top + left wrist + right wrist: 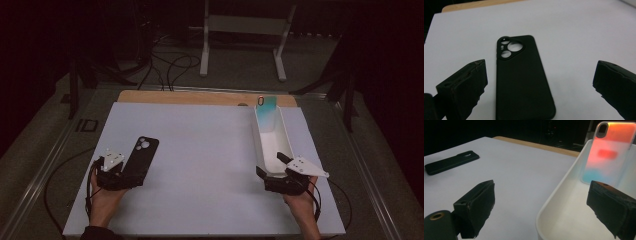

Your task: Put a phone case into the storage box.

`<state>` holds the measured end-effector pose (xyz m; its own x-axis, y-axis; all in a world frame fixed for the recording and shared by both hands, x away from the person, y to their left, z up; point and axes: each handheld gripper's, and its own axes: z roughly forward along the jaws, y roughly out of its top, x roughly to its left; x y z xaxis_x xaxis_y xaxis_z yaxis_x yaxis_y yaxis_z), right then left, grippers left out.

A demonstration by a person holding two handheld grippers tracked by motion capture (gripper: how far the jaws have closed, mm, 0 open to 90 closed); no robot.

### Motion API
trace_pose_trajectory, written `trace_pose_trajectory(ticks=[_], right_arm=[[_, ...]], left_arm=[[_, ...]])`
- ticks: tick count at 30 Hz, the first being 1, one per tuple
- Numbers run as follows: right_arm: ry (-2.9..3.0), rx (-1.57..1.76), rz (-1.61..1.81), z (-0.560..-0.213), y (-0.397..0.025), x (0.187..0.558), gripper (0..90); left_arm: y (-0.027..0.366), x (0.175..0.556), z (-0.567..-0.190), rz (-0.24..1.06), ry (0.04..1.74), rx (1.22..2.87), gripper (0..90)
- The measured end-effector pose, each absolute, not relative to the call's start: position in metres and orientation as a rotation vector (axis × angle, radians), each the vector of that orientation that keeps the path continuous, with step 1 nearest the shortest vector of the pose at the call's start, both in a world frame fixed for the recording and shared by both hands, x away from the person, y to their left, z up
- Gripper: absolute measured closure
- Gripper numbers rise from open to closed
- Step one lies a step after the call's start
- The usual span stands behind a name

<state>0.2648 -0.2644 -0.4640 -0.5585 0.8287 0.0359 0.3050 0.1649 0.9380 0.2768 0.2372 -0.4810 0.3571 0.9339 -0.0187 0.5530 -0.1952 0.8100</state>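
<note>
Left gripper view: my left tool (539,85) is spread wide around the black phone case (521,77). Its long axis points straight ahead. Right tool (544,207) is spread too, straddling the white tray's (559,192) rim.

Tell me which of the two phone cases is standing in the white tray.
The translucent orange-to-teal case leans upright at the tray's far end; the black case lies flat on the table.

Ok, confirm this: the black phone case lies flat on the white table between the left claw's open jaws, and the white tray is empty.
Not empty. The right gripper view shows a colourful phone case leaning inside the white tray. The rest holds: the black phone case lies flat between the left claw's open jaws.
</note>
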Motion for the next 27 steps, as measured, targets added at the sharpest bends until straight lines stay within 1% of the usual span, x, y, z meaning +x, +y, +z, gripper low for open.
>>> trace_pose_trajectory(ticks=[13,27], right_arm=[[1.948,1.069,1.391,-0.463,-0.266,0.265,7.7],[1.943,1.070,1.388,-0.463,-0.267,0.265,7.8]], left_arm=[[0.234,0.298,-0.499,0.598,1.386,1.954,0.4],[0.234,0.311,-0.512,0.547,1.453,1.996,1.7]])
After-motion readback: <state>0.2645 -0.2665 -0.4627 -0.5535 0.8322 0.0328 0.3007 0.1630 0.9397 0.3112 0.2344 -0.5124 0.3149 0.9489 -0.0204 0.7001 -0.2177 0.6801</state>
